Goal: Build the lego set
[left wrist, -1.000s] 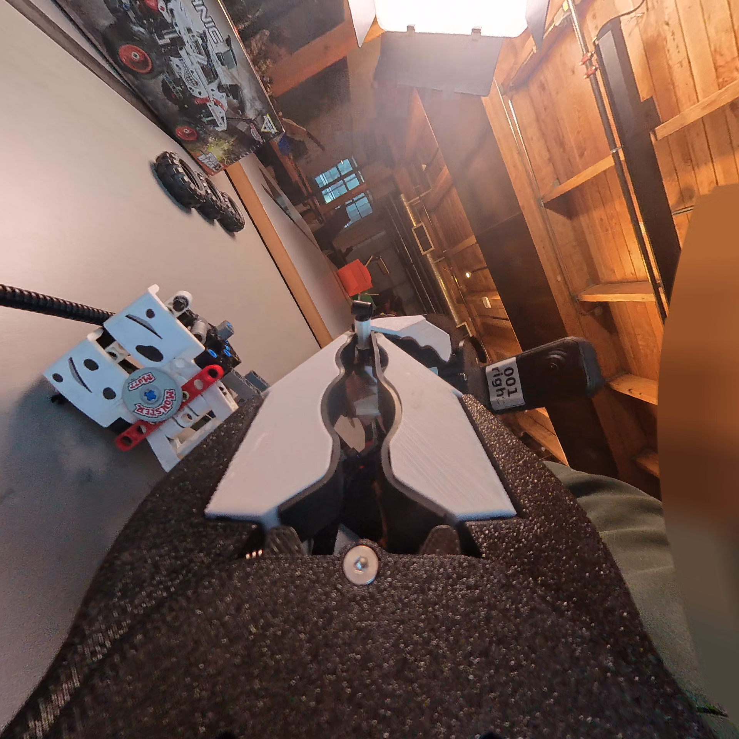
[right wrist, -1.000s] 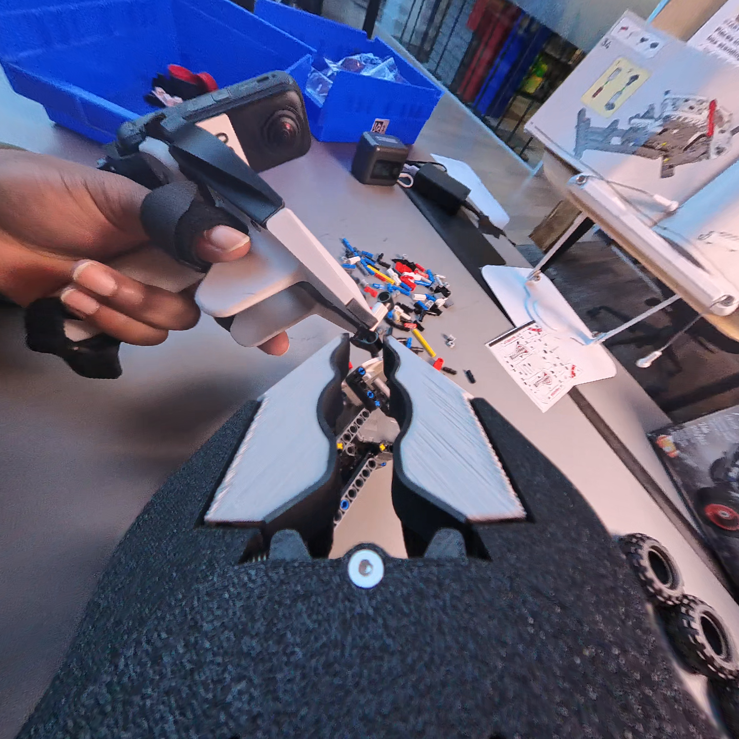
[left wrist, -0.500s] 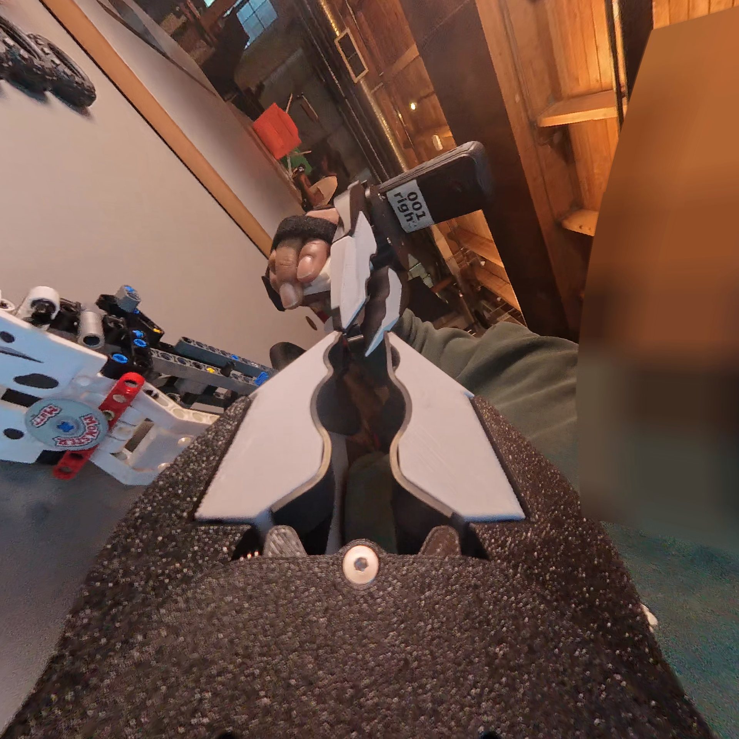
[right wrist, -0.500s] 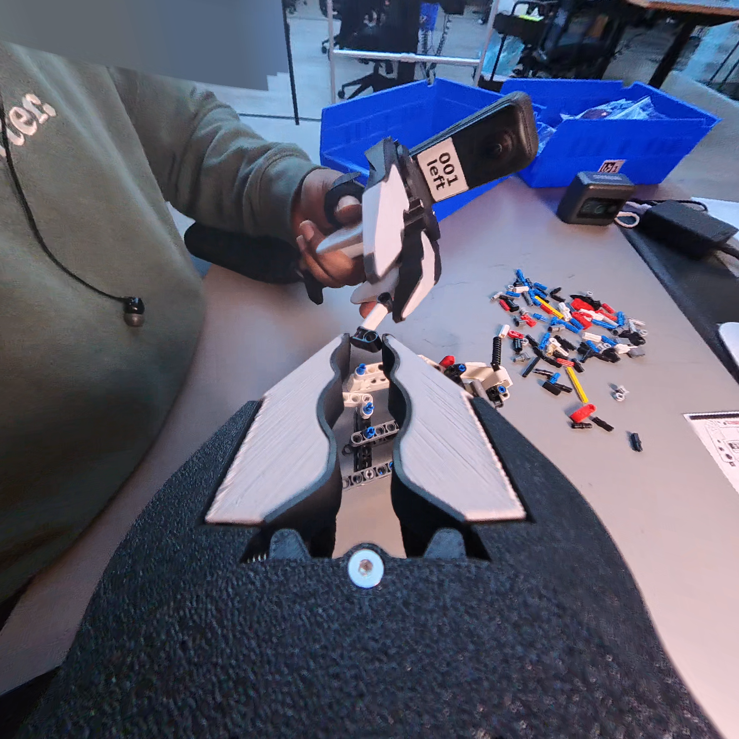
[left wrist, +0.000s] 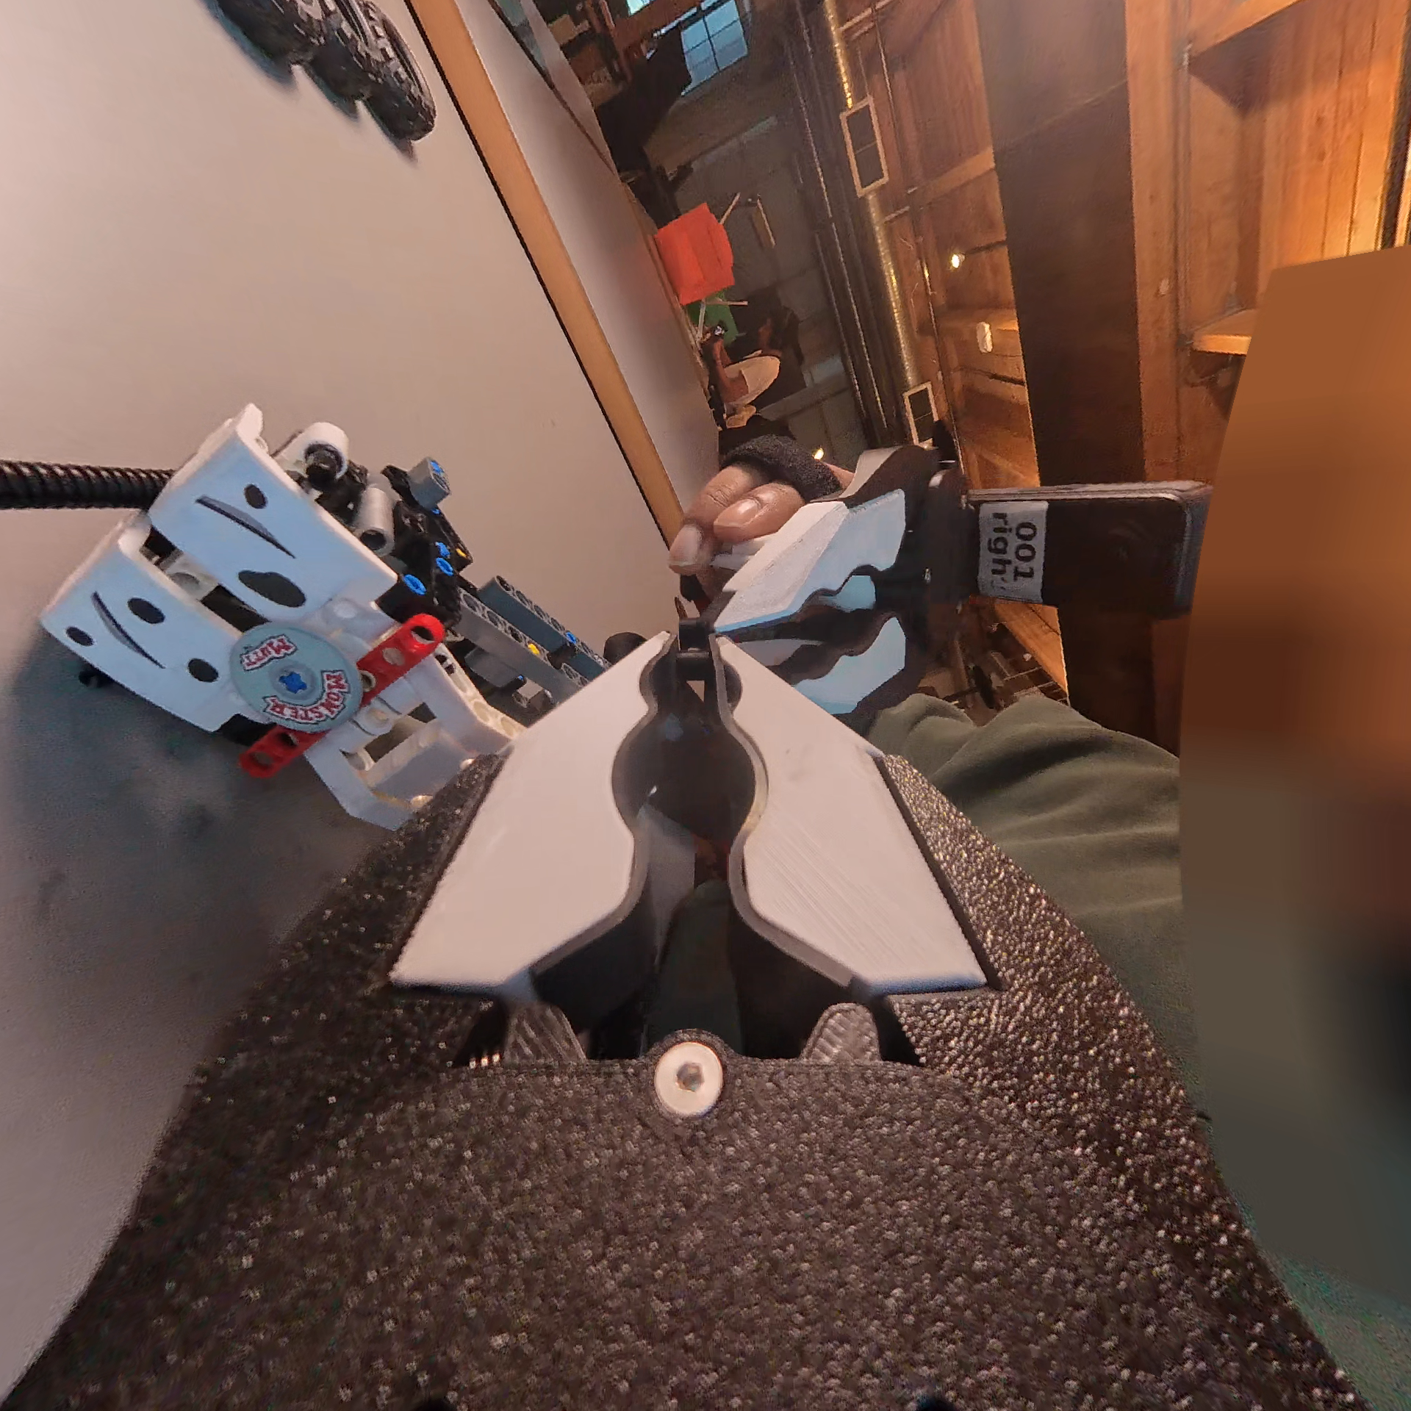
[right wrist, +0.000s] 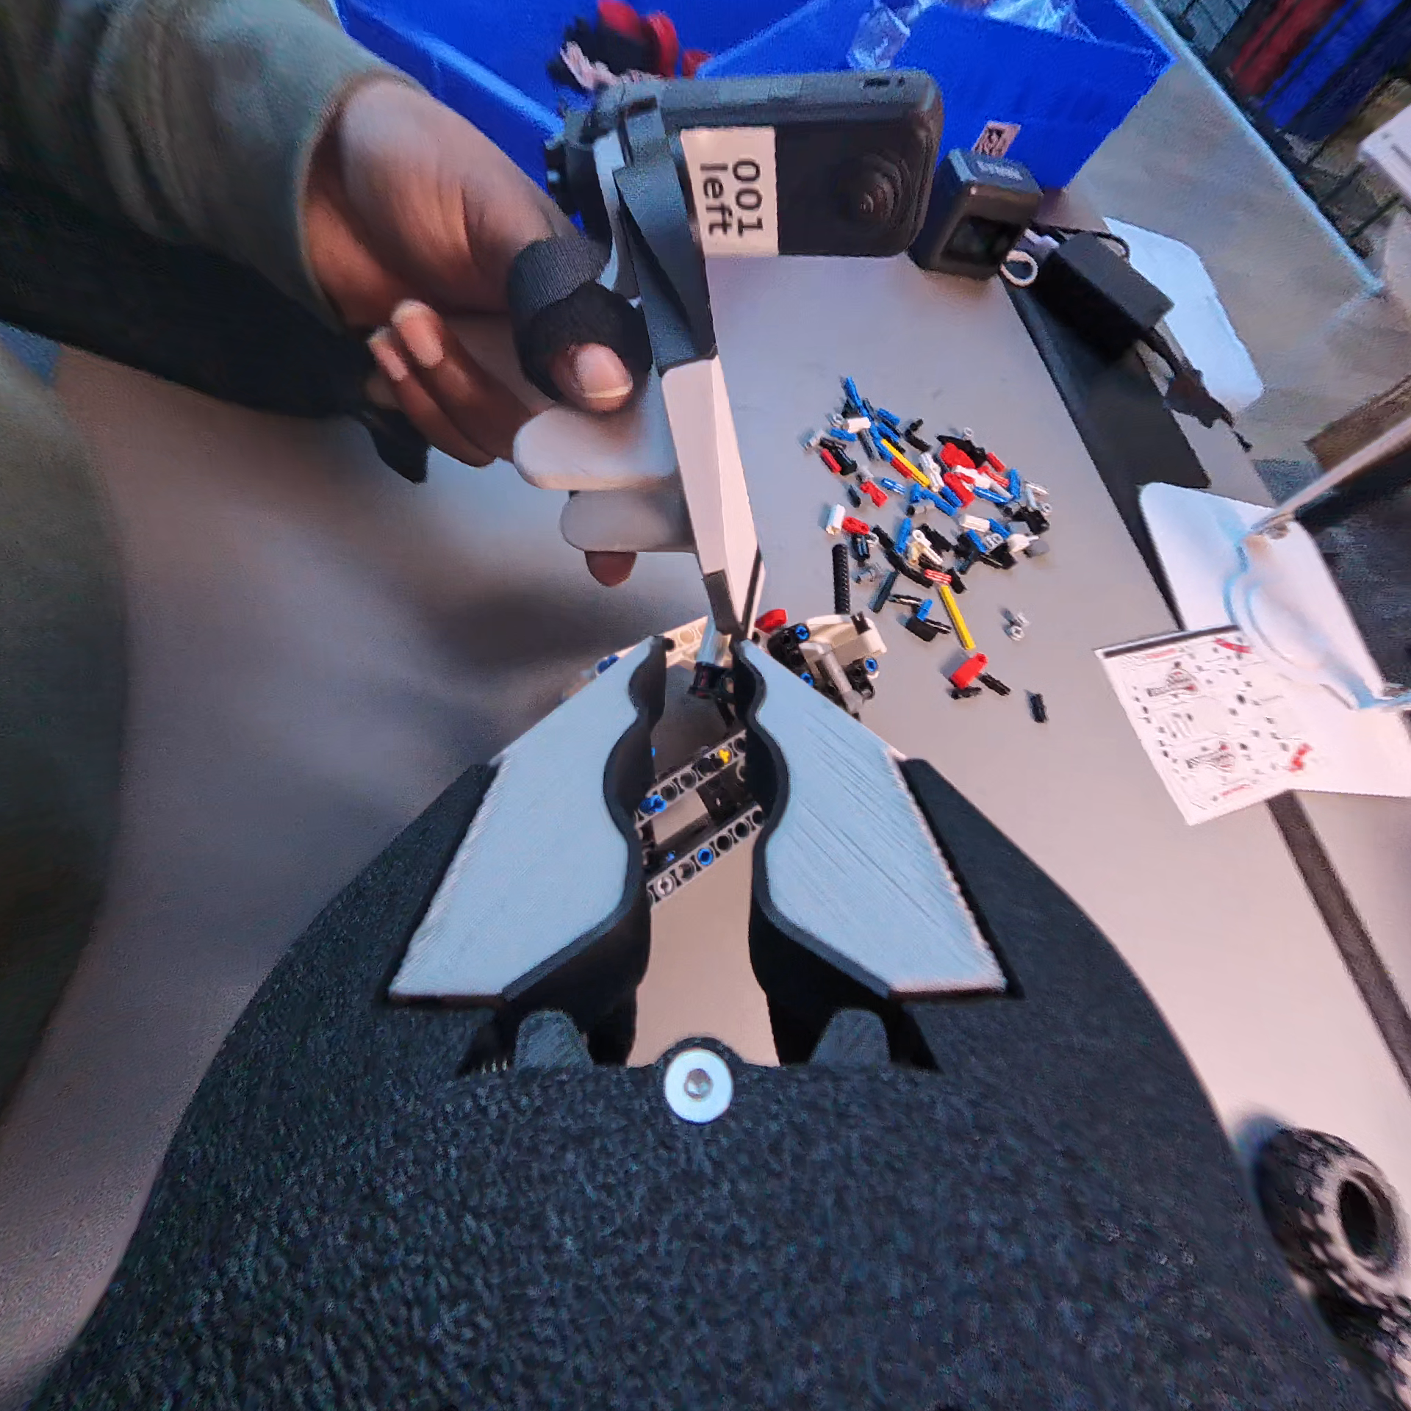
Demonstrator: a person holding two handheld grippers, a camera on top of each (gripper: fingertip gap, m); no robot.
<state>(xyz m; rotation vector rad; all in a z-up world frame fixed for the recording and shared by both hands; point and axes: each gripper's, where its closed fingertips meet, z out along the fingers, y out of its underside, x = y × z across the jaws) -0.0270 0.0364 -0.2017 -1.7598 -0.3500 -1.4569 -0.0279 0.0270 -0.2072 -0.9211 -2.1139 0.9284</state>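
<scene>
Both grippers have swung together, left gripper (left wrist: 693, 658) and right gripper (right wrist: 699, 663) pinching one small black connector (right wrist: 708, 678), truck body (left wrist: 229, 580) half-built, loose pieces (right wrist: 928, 508) unused at upper right.

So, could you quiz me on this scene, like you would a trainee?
1. True or false: the black tyres are already fitted on the white truck model.
2. Where does the pile of loose small parts lie? A: in the blue bin. B: on the grey table. C: on the instruction sheet.
3. What colour is the little piece pinched in the jaws of the left gripper?

Key: 1 false, the tyres lie loose on the table. 2 B. 3 black.
</scene>
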